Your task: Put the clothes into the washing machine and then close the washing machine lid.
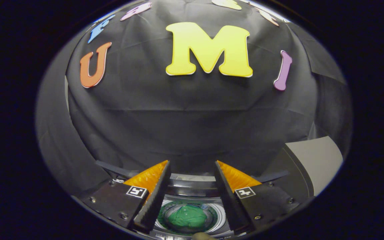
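Observation:
A green garment lies bunched in the round drum of the washing machine, seen from above in the gap between my fingers. My gripper hangs over the machine's opening, open, with nothing between its fingers. To the right of the fingers the machine's lid stands raised, dark-framed with a pale grey panel.
The black cloth wall rises close behind the machine. A small tan thing pokes in at the near rim of the machine; I cannot tell what it is.

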`<state>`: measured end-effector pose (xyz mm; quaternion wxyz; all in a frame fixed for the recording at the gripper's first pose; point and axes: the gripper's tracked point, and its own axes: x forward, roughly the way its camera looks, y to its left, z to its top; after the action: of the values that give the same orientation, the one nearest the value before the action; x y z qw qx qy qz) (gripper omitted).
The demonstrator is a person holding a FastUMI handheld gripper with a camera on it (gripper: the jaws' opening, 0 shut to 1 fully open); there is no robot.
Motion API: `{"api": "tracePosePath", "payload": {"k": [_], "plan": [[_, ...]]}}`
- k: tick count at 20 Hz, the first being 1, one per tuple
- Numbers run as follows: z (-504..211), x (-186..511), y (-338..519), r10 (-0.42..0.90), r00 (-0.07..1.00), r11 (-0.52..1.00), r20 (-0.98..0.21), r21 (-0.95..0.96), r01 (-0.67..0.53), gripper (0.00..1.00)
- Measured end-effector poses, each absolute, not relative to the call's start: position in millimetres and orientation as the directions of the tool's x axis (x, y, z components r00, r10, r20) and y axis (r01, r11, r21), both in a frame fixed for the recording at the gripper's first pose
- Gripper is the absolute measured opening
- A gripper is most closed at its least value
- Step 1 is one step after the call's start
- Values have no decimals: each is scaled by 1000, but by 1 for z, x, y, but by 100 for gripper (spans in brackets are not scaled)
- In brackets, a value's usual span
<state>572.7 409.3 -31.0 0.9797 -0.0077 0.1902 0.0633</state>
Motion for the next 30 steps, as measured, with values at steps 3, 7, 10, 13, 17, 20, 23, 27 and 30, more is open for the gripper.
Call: {"api": "tracePosePath", "payload": {"k": [3, 7, 10, 13, 17, 20, 23, 27, 30], "plan": [[-36, 560, 409, 129, 919, 991, -372, 6, -137, 82], [-40, 549, 409, 135, 915, 990, -381, 7, -143, 82], [-42, 544, 408, 139, 913, 989, -383, 4, -149, 82], [-45, 540, 408, 143, 913, 988, -383, 3, -153, 82], [-52, 531, 408, 151, 905, 987, -398, 3, -163, 82], [-61, 520, 408, 160, 887, 985, -432, 14, -171, 82], [-77, 506, 408, 169, 860, 983, -482, 21, -182, 82], [-100, 488, 404, 179, 818, 981, -547, 36, -190, 82], [-106, 476, 396, 180, 808, 980, -561, 29, -198, 82]]}}
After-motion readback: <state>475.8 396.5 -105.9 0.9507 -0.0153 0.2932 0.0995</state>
